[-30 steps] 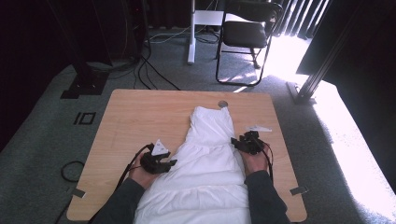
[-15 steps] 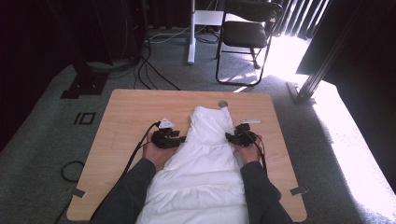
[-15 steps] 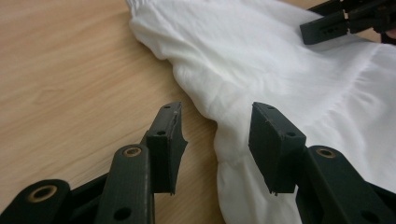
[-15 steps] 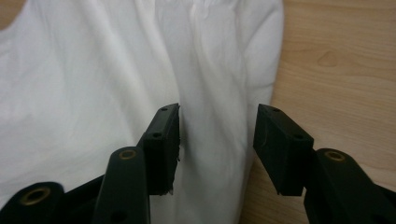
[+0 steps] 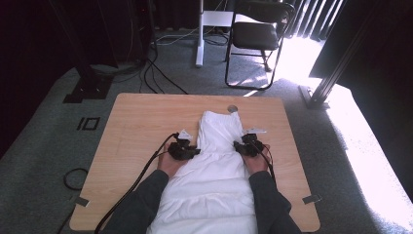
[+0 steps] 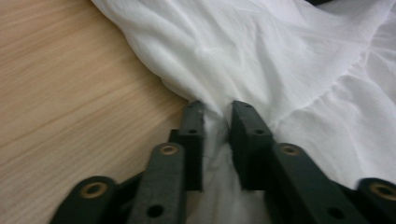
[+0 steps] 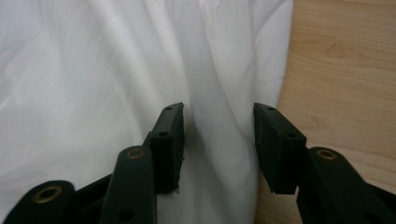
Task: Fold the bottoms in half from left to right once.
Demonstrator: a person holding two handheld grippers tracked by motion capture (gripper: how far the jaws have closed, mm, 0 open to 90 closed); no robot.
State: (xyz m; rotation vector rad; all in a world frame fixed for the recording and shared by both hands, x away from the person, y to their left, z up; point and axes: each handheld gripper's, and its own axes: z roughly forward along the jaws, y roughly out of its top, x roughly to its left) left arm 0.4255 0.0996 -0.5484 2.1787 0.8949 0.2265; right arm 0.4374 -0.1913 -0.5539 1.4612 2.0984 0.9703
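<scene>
**On the table: a white garment gripped at both edges**

On the wooden table [image 5: 136, 122] lies a white garment [image 5: 214, 180], long axis running away from the person, its narrow end near a small round hole [image 5: 232, 108] at the far edge. The near end of the cloth is cut off by the bottom of the high view, so its full length cannot be told, and the person's forearms in grey sleeves [image 5: 146, 200] overlap its lower sides. What kind of garment it is cannot be settled: the fabric is thin, bright and softly creased, with gathered folds where it narrows, and strong sunlight washes out detail.

The left gripper [image 5: 184, 149] sits at the cloth's left edge, where the wide part meets the narrow part. In the left gripper view its jaws have just been closing and now stand close together, pinching a raised fold of the garment [image 6: 280, 70] at its border with bare wood; the fold between the pads is largely hidden by the jaws.

The right gripper [image 5: 249, 146] sits at the opposite edge. In the right gripper view its jaws have just been closing too, but a gap remains: a soft ridge of the garment [image 7: 93, 70] lies between them, and the pads do not visibly press on it.
</scene>
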